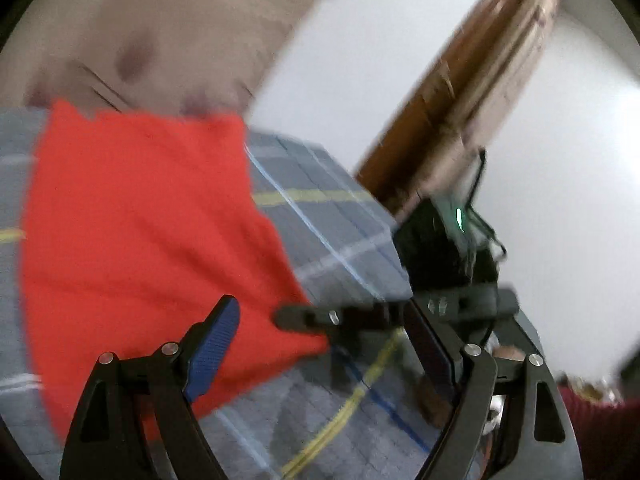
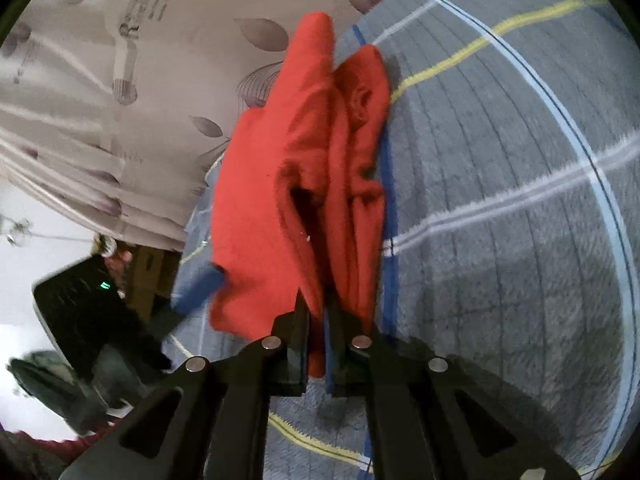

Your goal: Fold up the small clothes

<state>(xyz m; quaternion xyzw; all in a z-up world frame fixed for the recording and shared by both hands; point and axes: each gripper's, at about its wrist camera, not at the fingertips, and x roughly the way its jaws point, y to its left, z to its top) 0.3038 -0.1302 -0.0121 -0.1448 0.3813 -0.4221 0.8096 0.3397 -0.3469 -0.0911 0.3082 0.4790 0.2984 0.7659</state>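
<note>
We see a grey plaid blanket (image 1: 328, 240) with yellow, white and blue lines covering the surface, most likely a bed, and on it lies the red garment (image 1: 140, 220), spread fairly flat in the left wrist view with its far edge near a beige leaf-print curtain (image 1: 160, 32). Beyond the blanket's right edge stands a brown wooden door frame (image 1: 460, 92) against a white wall (image 1: 360, 60), both blurred. A black device with a small green light (image 1: 444, 236) sits past the blanket's corner, behind our right tongs (image 1: 282, 317), whose fingers reach in from the right and meet the garment's lower right corner. Our left tongs (image 1: 324, 344) hang just above the cloth with their jaws spread wide; the blue pad (image 1: 212, 352) of one finger lies over the red fabric, yet nothing is pinched between them. In the right wrist view our right tongs (image 2: 318, 320) are clamped tight on the red garment (image 2: 304, 168), which rises from the jaws in bunched vertical folds, partly lifted off the plaid blanket (image 2: 500, 200). The leaf-print curtain (image 2: 100, 100) fills the upper left there, and the black device (image 2: 80, 304) shows at lower left. Both tongs point downward at a slant toward the blanket.
</note>
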